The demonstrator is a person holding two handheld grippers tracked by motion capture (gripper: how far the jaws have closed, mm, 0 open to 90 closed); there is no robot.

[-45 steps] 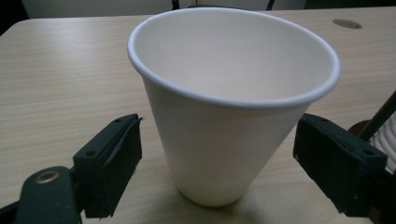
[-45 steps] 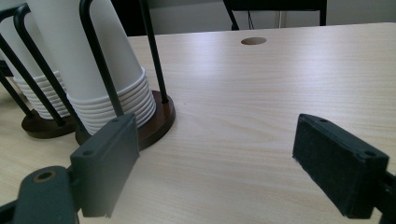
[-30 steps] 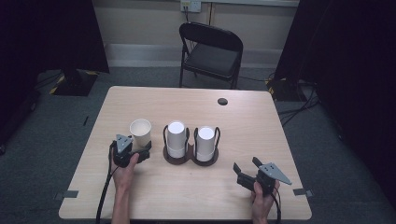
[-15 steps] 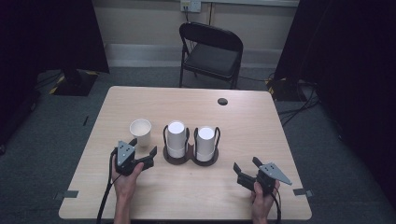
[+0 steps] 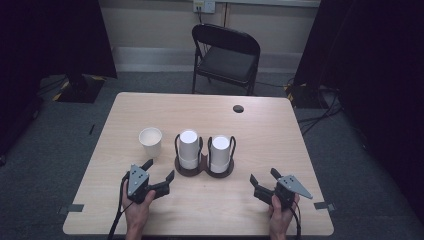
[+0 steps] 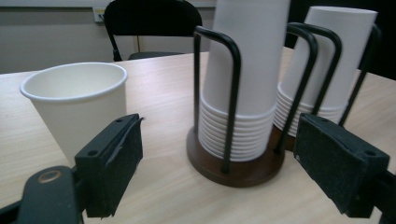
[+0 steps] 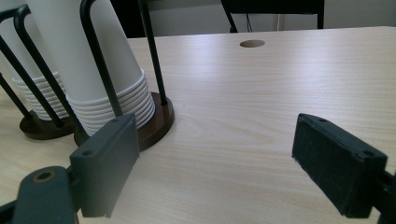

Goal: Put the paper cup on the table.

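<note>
A single white paper cup (image 5: 150, 141) stands upright and open on the wooden table (image 5: 280, 135), left of a dark two-post holder (image 5: 204, 171). The holder carries two upside-down cup stacks (image 5: 188, 147) (image 5: 220, 152). My left gripper (image 5: 159, 170) is open near the table's front, just short of the cup and holder, touching neither. In the left gripper view the cup (image 6: 77, 107) rises behind the left pad and the nearer stack (image 6: 243, 79) stands between the jaws, farther off. My right gripper (image 5: 263, 176) is open at the front right, with nothing between its pads (image 7: 334, 163).
A black folding chair (image 5: 227, 52) stands beyond the far edge. The table has a round cable hole (image 5: 238, 108) at the back right. In the right gripper view the holder's base (image 7: 156, 126) sits ahead to the left, with bare tabletop (image 7: 261, 93) ahead.
My left gripper has drawn back from the single cup toward the near edge, leaving the cup standing alone. The right gripper has stayed put.
</note>
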